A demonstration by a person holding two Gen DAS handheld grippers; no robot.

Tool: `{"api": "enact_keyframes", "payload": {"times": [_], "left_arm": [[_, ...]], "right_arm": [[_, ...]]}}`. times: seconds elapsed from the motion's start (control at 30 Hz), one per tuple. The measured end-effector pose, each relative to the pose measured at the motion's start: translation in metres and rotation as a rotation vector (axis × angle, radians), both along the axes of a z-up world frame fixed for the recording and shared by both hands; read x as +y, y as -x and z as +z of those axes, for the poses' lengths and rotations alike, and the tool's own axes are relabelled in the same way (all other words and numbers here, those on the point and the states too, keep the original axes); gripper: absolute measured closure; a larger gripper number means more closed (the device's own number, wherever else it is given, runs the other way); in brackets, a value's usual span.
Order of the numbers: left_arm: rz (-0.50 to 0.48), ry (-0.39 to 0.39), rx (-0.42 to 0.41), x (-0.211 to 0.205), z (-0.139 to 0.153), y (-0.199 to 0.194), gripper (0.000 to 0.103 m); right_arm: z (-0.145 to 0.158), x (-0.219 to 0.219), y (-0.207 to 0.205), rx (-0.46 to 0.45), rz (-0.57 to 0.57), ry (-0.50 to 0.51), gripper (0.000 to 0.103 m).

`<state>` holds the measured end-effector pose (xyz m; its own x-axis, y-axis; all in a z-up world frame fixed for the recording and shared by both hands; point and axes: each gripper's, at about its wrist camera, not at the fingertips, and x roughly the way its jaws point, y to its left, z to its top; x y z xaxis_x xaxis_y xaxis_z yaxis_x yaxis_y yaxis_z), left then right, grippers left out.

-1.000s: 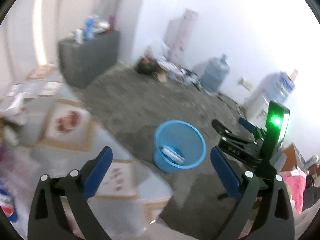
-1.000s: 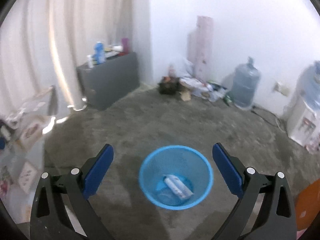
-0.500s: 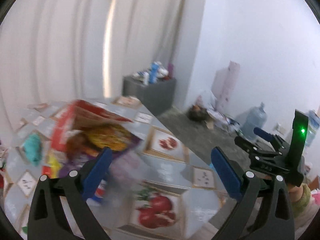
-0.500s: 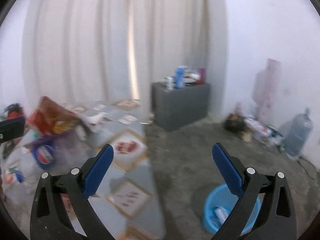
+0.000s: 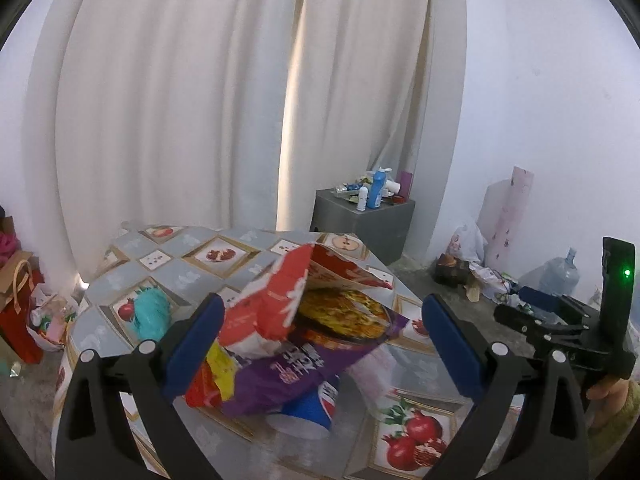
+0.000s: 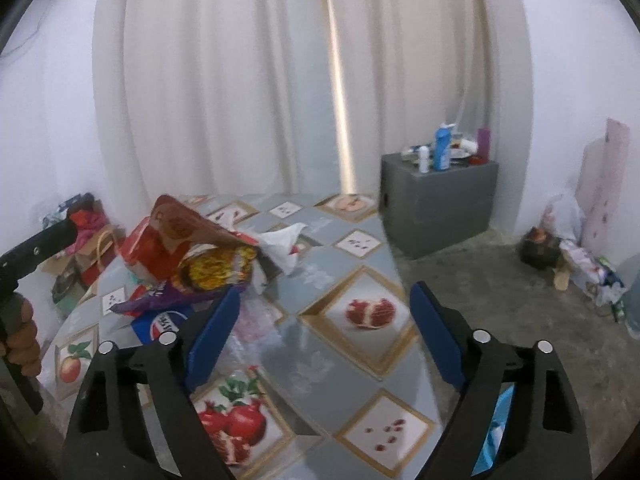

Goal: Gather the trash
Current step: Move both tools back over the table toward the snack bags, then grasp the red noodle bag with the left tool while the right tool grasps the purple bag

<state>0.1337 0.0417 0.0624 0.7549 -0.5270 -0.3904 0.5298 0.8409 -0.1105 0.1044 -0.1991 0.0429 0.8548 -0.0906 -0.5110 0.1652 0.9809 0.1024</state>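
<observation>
A pile of trash lies on the table: a crumpled red and purple snack bag (image 5: 312,320) over a blue Pepsi cup (image 5: 308,412), with a teal crumpled item (image 5: 150,314) to its left. My left gripper (image 5: 320,344) is open and empty, just in front of the bag. The right wrist view shows the same bag (image 6: 188,256), the Pepsi cup (image 6: 164,322) and a white crumpled wrapper (image 6: 286,242). My right gripper (image 6: 320,336) is open and empty over the table, right of the pile. The blue bin's edge (image 6: 494,432) shows low right.
The table (image 6: 360,360) has a grey cloth with fruit pictures. A grey cabinet (image 6: 438,208) with bottles stands by the curtain. Bags sit on the floor at left (image 5: 20,312). Clutter and a water jug (image 5: 560,276) line the right wall.
Both grippers swung up and left from the blue bin on the floor to the table with the trash pile. Both stayed open and empty.
</observation>
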Motion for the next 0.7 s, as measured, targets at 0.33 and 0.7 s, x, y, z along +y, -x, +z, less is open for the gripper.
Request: {"api": "enact_keyframes", "payload": {"times": [0.33, 0.7], "left_arm": [[-0.005, -0.085, 0.003, -0.018, -0.003, -0.035, 0.022], [0.011, -0.198, 0.068, -0.031, -0.019, -0.067, 0.050]], "right_arm": [[0.005, 0.018, -0.037, 0.029, 0.082, -0.039, 0.047], [-0.017, 0.032, -0.064, 0.110, 0.163, -0.261, 0.063]]}}
